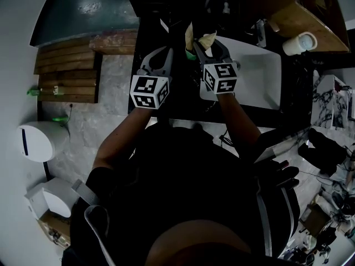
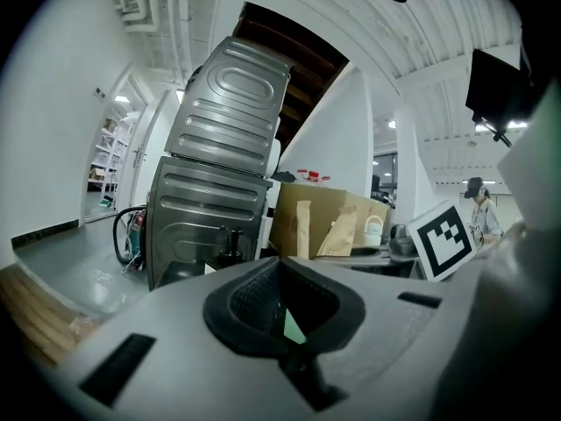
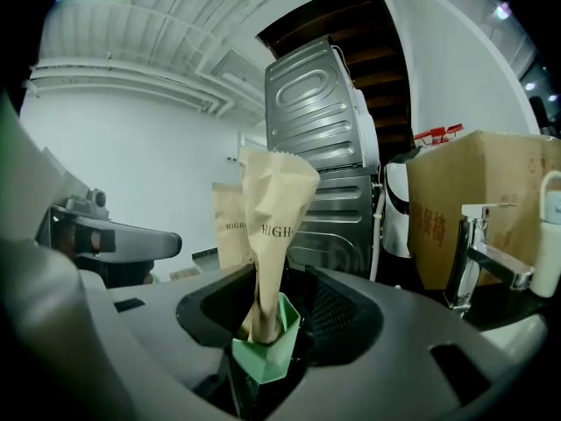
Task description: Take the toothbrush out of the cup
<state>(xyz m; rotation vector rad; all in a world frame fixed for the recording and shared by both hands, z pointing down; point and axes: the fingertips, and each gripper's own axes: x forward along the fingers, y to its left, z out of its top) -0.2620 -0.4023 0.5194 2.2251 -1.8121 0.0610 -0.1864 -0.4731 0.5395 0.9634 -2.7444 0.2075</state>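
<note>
Toothbrush wrapper (image 3: pixel 272 209): kraft paper, matt, creased, with dark print
Cup (image 3: pixel 263 353): green, faceted, smooth, faint sheen; plastic or card cannot be told
Right gripper (image 3: pixel 267 323): matt grey plastic shell; fingers (image 3: pixel 336 314) black, finely textured, rubber-like
Left gripper (image 2: pixel 285 318): same matt grey plastic; fingers (image 2: pixel 250 302) black, finely textured
Ribbed panel (image 3: pixel 320 147): pressed sheet metal, dull satin grey
Box (image 3: pixel 478 209): brown cardboard, matt
Tap (image 3: pixel 478 261): chromed metal, glossy
Planks (image 1: pixel 66 73): bare wood, matt, grain showing
Floor (image 1: pixel 105 121): grey mottled stone look, slight sheen
</note>
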